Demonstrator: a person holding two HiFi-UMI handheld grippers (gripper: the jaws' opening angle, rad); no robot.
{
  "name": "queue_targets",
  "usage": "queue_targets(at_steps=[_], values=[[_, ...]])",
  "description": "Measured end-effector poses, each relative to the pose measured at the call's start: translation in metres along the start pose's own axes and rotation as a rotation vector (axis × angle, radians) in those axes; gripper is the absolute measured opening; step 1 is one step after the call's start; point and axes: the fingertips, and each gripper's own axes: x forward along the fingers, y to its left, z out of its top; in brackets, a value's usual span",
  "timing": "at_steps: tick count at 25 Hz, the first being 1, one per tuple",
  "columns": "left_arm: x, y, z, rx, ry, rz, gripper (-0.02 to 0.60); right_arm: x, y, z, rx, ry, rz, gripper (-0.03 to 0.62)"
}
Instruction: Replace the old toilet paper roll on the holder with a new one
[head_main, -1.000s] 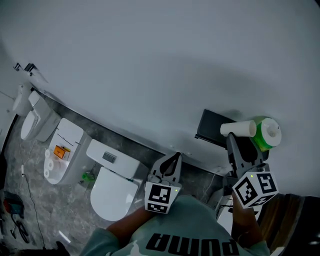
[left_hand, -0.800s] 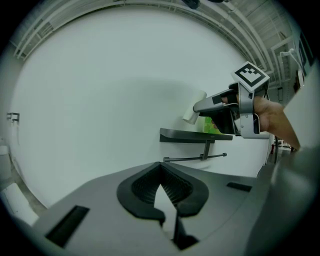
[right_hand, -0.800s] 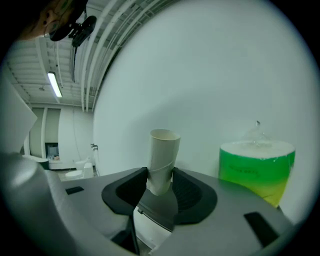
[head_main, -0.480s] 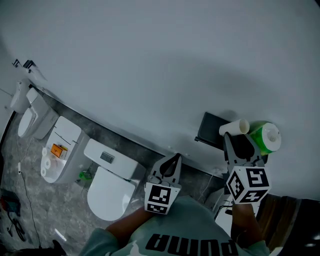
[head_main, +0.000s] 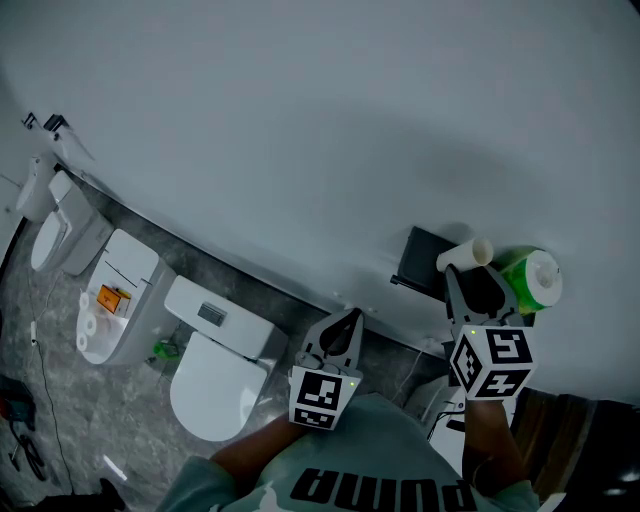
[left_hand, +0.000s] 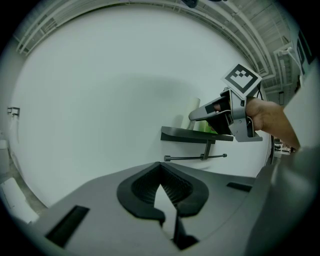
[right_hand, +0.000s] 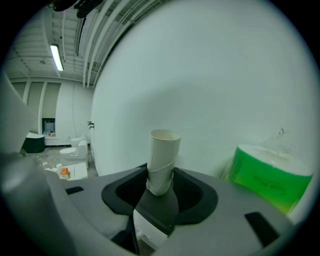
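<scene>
Fingers (right_hand: 196, 194) of the right gripper (right_hand: 161, 191) pinch the empty cardboard tube (right_hand: 163, 152) at its lower end, beside the green-wrapped roll (right_hand: 272, 175). The tube looks light and crushable, so gentle pressure suits. The left gripper (left_hand: 167, 200) is clenched on nothing.

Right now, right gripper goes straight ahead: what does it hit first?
Probably the white wall, reached first by the cardboard tube in the right gripper; the green-wrapped roll sits aside, right. Depth unclear.
</scene>
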Motion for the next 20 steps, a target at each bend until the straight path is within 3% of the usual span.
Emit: queue_targets(at_steps=[10,20], values=[[-0.005,0.000,-0.001,-0.003,-0.001,0.001,0.005,0.005,0.004,-0.002,-0.004,0.015,0.009,0.170],[-0.002,-0.013,0.000,0.013,0.006,-0.031,0.005,-0.025,-0.001,-0.002,0.033,-0.063,-0.036,0.170]])
